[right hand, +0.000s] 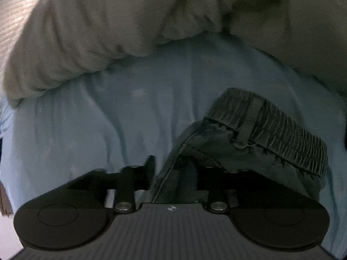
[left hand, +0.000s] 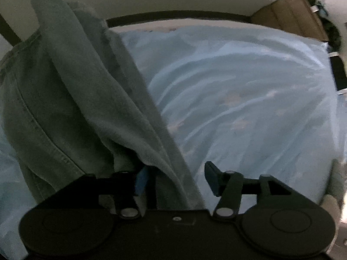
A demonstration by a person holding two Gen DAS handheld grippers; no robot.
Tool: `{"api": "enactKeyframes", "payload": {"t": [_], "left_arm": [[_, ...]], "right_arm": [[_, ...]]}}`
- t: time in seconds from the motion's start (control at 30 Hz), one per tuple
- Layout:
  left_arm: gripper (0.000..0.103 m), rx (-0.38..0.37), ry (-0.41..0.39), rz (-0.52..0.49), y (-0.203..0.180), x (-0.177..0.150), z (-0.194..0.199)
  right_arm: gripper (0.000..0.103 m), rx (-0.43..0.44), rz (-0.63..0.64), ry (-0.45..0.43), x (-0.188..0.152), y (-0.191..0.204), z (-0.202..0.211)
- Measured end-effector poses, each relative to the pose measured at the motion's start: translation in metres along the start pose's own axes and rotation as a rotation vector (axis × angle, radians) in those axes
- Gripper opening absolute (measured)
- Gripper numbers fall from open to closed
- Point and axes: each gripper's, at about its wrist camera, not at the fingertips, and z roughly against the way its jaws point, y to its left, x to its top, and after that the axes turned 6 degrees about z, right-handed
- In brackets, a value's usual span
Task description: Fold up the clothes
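Note:
Grey-green denim trousers [left hand: 71,91] hang over the left half of the left wrist view, above a light blue bedsheet [left hand: 249,91]. My left gripper [left hand: 175,177] has its jaws spread wide; the cloth drapes between them and over the left finger [left hand: 141,182], not pinched. In the right wrist view the trousers' elastic waistband [right hand: 282,130] curls over the right finger, which is hidden. My right gripper [right hand: 173,169] has cloth running between its jaws; the left finger [right hand: 149,166] shows beside the fabric, with the jaws a little apart.
A rumpled beige duvet [right hand: 108,32] lies across the far side of the bed. A brown cardboard box [left hand: 290,15] and a dark bed frame rail [left hand: 173,15] stand beyond the sheet [right hand: 86,119].

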Motion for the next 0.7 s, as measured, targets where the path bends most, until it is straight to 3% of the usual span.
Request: {"api": "enactKeyframes", "payload": {"t": [0.07,0.2,0.4,0.57,0.7], "left_arm": [[0.054,-0.039,-0.007,0.015,0.018,0.007,0.013],[0.055,-0.116,-0.021,0.045,0.055,0.020,0.038],[0.058,-0.230,-0.043,0.092,0.111,0.041,0.077],[0.057,-0.221,-0.067,0.231,0.190,0.073,0.077],[0.055,-0.190,-0.033,0.332,0.228,0.085,0.056]], "right_arm": [[0.043,0.010,0.074,-0.010,-0.006,0.004,0.013],[0.043,-0.062,0.214,-0.059,-0.028,0.007,0.048],[0.043,-0.103,0.228,-0.045,-0.076,-0.001,0.091],[0.043,-0.136,0.268,-0.041,-0.120,0.004,0.115],[0.043,-0.151,0.331,-0.042,-0.145,0.009,0.134]]}}
